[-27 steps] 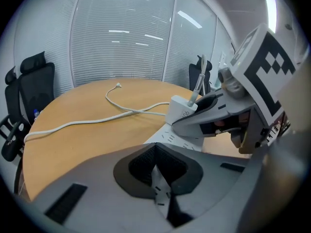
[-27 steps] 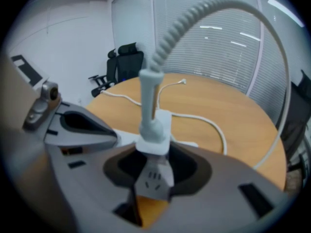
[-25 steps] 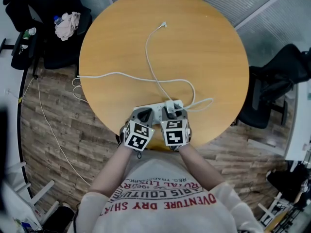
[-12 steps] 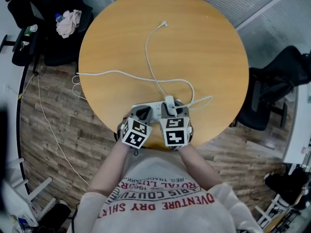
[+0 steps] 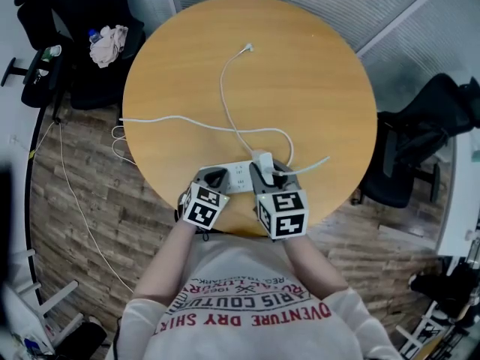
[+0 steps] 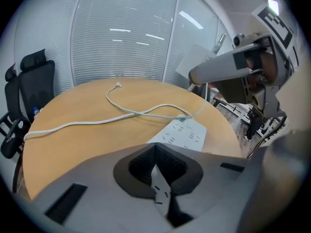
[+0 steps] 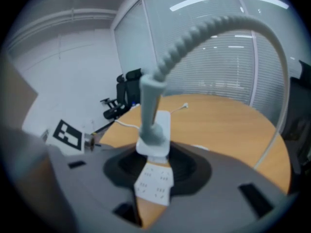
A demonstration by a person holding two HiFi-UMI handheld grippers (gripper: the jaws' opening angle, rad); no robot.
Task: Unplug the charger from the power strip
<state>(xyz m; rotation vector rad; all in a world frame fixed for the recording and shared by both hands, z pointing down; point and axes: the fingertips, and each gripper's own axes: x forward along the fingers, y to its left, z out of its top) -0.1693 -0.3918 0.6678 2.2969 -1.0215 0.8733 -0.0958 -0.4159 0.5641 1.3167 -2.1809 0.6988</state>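
The right tongs [image 5: 264, 172] are gripping the white charger [image 7: 156, 130] by its sides, jaws standing fairly wide around it. They are holding it just above the white power strip [image 5: 238, 177], which is lying along the near edge of the round wooden surface [image 5: 315, 88]. The left tongs [image 5: 212, 177] are clamping the strip's left end, jaws drawn narrow around it, while the charger's white cable [image 5: 225, 103] is trailing in loose loops toward the far edge.
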